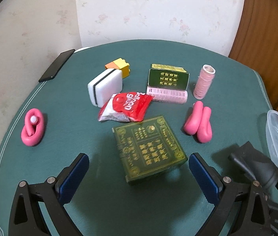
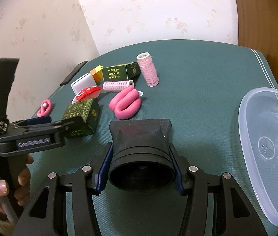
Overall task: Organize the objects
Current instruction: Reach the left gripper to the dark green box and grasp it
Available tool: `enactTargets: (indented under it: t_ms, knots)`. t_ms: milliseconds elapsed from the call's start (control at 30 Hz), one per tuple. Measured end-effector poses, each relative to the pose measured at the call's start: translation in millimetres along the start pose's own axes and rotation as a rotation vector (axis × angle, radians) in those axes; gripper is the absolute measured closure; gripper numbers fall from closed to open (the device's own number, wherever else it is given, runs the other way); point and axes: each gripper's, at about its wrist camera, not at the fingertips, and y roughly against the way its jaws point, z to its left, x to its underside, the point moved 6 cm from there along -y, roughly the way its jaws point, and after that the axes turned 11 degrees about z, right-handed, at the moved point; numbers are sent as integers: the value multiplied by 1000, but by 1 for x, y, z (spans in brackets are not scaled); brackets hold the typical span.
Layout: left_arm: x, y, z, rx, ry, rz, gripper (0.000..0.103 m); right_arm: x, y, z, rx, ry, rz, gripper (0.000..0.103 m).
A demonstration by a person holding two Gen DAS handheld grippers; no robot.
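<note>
Right wrist view puts my right gripper (image 2: 141,169) nearest, its blue pads (image 2: 103,174) pressed on either side of a black rubber hood-like piece (image 2: 140,151), round opening toward the lens, flared rectangular mouth pointing away over the green table (image 2: 207,78). Just to its right lies a clear plastic container (image 2: 266,149), tilted on its side with the open mouth facing me; I see only moulded bumps and small holes in its base, and I cannot make out anything inside it. At far left a hand (image 2: 5,184) grips the handle of my left gripper (image 2: 40,121).

From the left wrist view, my left gripper (image 1: 139,169) has its jaws spread wide, nothing pressed between the pads; a green box with gold print (image 1: 148,147) sits just past and between the fingertips, whether touching I cannot tell. Beyond it lies a red snack packet (image 1: 127,107), with a pink folded tube (image 1: 199,123) to the right and a pink curled tube (image 1: 32,126) well off to the left. Farther back stand a white case with a black stripe (image 1: 105,85), yellow and orange blocks (image 1: 119,66) behind it, a second green box (image 1: 167,76) with a pink roller (image 1: 167,95) lying against its front, and an upright pink roller (image 1: 203,82). A black phone (image 1: 57,65) rests at the far left edge
</note>
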Motion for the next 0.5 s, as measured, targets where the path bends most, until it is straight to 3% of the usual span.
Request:
enactTargets:
  t_ms: [200,367,433,500]
  knots:
    - [-4,-10,-4,-39,13,10,0,0,0,-1,-3,-13,-2,49]
    - [-3,-18,0,-30,25,10,0,0,0,-2,0,-14,-3,49]
    - [-3,-19,0,-38,21,6,3,0,0,-2,-1,-15,-3,49]
    - [-2,-22,0,-38,14,7,16,0,0,-2,0,-17,-3,49]
